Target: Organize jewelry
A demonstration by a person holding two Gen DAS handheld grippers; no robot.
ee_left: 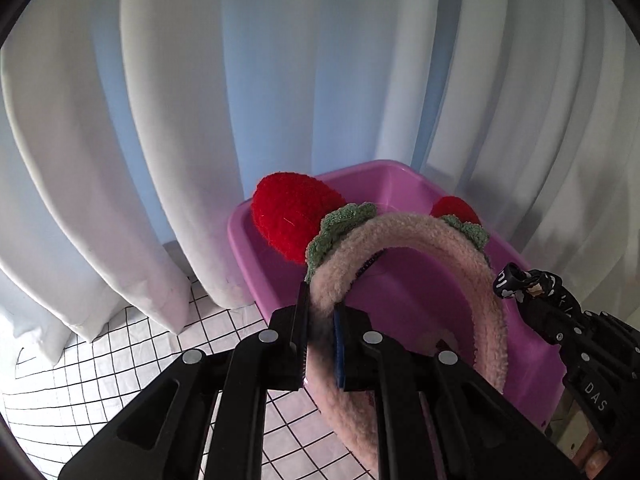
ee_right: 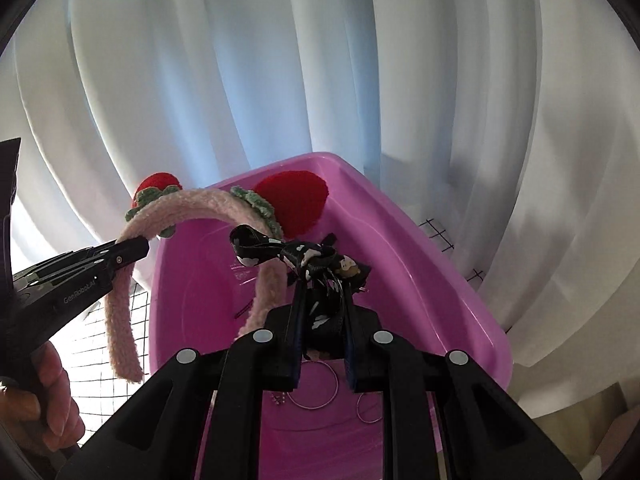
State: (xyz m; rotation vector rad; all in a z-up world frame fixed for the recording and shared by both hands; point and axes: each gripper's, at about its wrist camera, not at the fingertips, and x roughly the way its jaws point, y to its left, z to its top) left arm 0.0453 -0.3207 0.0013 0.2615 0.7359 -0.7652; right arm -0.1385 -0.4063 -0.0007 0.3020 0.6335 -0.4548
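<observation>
Closest to my left lens: left gripper (ee_left: 320, 312), jaws pinched on the fuzzy pink headband (ee_left: 460, 248) near one end of its arc. The band curves up and over to the right, hanging above the purple bin (ee_left: 400, 184). Two red strawberry pompoms (ee_left: 294, 214) with green leaf collars sit on top of the band, one big in the left view, the other partly hidden behind the arc. Right gripper (ee_right: 322, 300) is clamped on a black-and-white printed strap (ee_right: 280, 250), which has a small monkey charm (ee_right: 348, 266) and key rings dangling from it; the strap loops forward past the fingertips. From the right lens I see the left gripper (ee_right: 134, 248) coming in from the left edge with the headband (ee_right: 192, 204) in it, and the person's hand (ee_right: 48, 392) on its handle. Both held items are over the bin (ee_right: 420, 280), not touching its floor as far as I can tell. Inside the bin: two thin metal hoops (ee_right: 316, 388), a short bead chain beside them, and a dark hairpin (ee_right: 244, 310) on the floor. Bin sits on a white grid-pattern cloth (ee_left: 120, 360), white curtain (ee_left: 200, 100) right behind it.
</observation>
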